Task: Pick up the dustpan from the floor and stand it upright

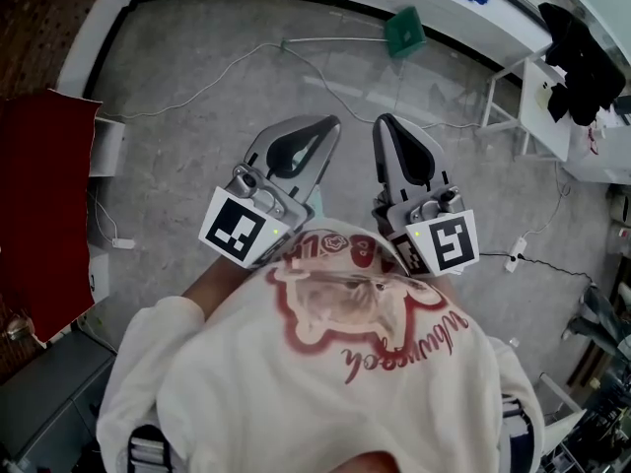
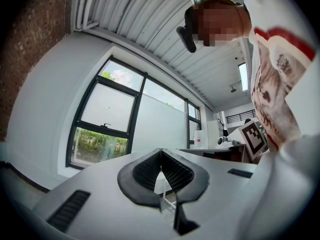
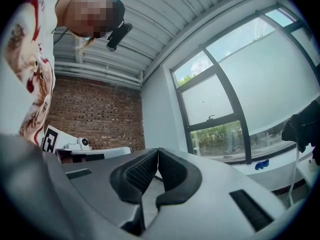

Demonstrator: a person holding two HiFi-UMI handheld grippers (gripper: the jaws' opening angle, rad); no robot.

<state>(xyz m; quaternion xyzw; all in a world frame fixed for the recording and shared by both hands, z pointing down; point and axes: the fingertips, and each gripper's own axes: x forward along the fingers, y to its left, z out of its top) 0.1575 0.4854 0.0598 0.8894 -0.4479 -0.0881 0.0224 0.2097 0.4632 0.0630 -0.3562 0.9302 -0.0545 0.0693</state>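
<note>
Green plastic dustpan [image 1: 404,32], as far as I can judge it, lies flat on the grey concrete floor [image 1: 177,156] at the upper middle-right of the head view. It is close to the foot of the white wall, with a thin pale handle running leftward from its square body. At the far left of that view stands a dark red panel [image 1: 44,195], and a thin white cable [image 1: 227,67] trails across the floor toward the centre. Next comes the left gripper [image 1: 331,122], held in front of the person's cream sweatshirt [image 1: 335,363]. Its own view shows the ribbed black pads pressed tip to tip [image 2: 161,151] with nothing between them, and it looks out level at a window, not at the floor. Just beside it the right gripper [image 1: 383,122] is likewise clenched and empty, its pads meeting at the tips [image 3: 158,150] with only bare floor behind them. Further right are a white table [image 1: 545,116] draped with a black garment [image 1: 582,52], and lower down a white power strip [image 1: 517,254]. Both grippers are well apart from the dustpan, so the step in hand is the approach and no grasp has begun. The next move, in my judgement, calls for stepping toward the upper part of the frame, tipping a gripper downward and spreading its jaws. It can then close on the handle or the pan's rim before the pan is raised on end.
</note>
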